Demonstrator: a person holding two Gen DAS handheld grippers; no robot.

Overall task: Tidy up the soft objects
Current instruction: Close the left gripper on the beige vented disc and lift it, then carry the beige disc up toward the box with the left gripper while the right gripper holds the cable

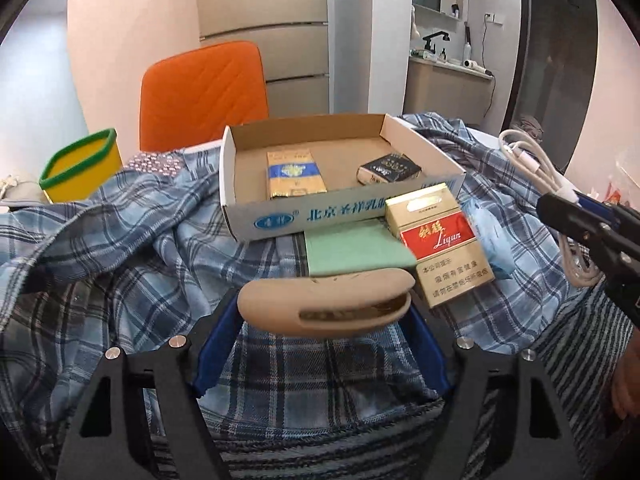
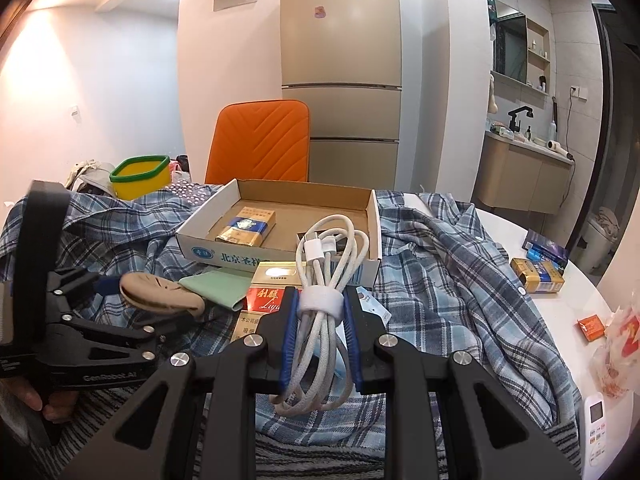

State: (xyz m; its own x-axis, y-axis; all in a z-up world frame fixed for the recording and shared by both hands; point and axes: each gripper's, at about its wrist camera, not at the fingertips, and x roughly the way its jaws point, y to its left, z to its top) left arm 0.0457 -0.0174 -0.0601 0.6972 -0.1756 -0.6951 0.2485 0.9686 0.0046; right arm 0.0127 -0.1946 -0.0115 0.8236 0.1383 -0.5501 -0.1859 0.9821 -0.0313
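Left gripper [image 1: 324, 316]: clamps beige soft pouch [image 1: 326, 300], lower centre.
Right gripper [image 2: 320, 320]: grips bundled white cable [image 2: 320, 280].
Cardboard box [image 1: 280, 216]: two packs only; both items unplaced.

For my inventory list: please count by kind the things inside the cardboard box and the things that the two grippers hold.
Cigarette packs in the box: 2 (gold-blue pack, black pack)
Sock, left gripper: 1
Cable, right gripper: 1
Total: 4

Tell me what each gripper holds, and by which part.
The left gripper holds a beige shoe insole across its width. The right gripper clamps the coiled white cable at its white strap.
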